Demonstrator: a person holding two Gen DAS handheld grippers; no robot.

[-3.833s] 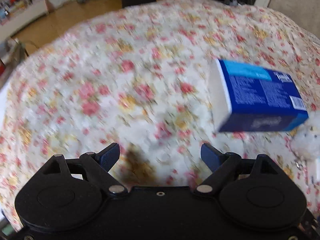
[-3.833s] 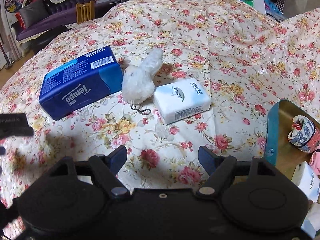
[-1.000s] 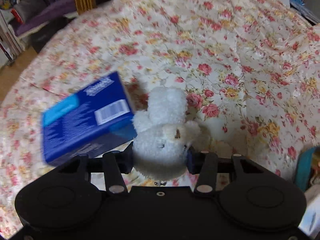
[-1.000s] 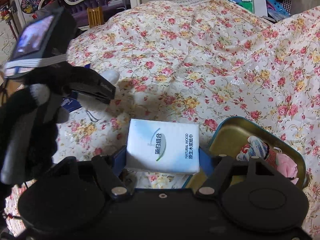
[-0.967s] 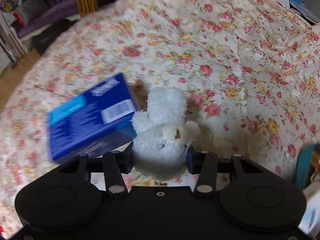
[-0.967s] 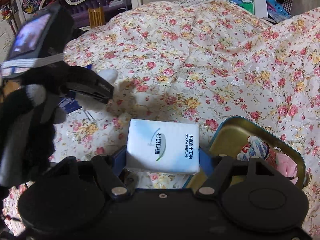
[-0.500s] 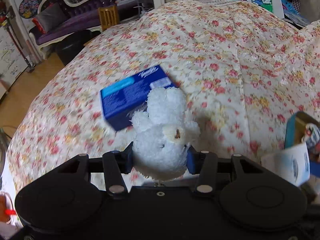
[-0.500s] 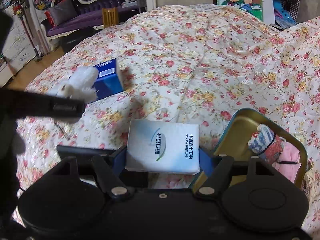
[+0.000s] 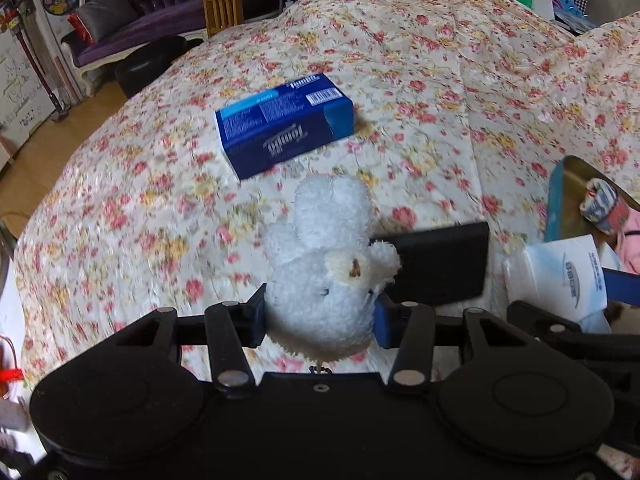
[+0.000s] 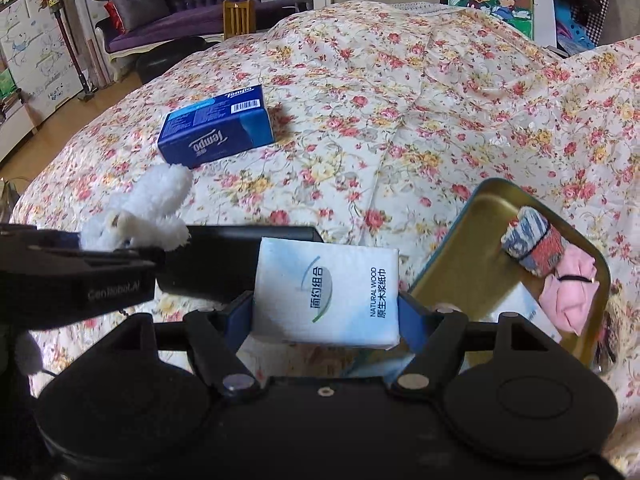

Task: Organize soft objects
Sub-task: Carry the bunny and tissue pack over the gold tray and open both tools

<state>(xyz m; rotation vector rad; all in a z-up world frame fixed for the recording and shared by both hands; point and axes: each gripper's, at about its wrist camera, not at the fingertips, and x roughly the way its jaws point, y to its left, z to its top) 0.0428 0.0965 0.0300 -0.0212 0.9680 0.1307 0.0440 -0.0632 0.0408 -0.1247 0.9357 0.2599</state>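
Note:
My left gripper [image 9: 320, 316] is shut on a white plush toy [image 9: 328, 264], held above the floral bedspread [image 9: 420, 80]. The same white plush toy [image 10: 144, 216] shows at the left of the right wrist view. My right gripper [image 10: 326, 316] is shut on a white tissue pack [image 10: 326, 296], which sits just left of an open teal tin [image 10: 452, 240]. The white tissue pack [image 9: 560, 276] and the teal tin [image 9: 558, 200] also appear at the right edge of the left wrist view. A blue Tempo tissue box [image 9: 284, 124] lies on the bed, farther off.
Inside the tin lie a rolled striped cloth [image 10: 532, 244] and a pink cloth [image 10: 568, 292]. A black flat object [image 10: 224, 260] lies on the bed between the grippers. Beyond the bed stand a wooden chair [image 10: 238, 16], a purple sofa [image 10: 172, 20] and a white cabinet [image 10: 36, 60].
Both grippers have drawn back from the blue box and toward the tin, each still holding its item. The blue box now lies farther away and the tin has come into the left view.

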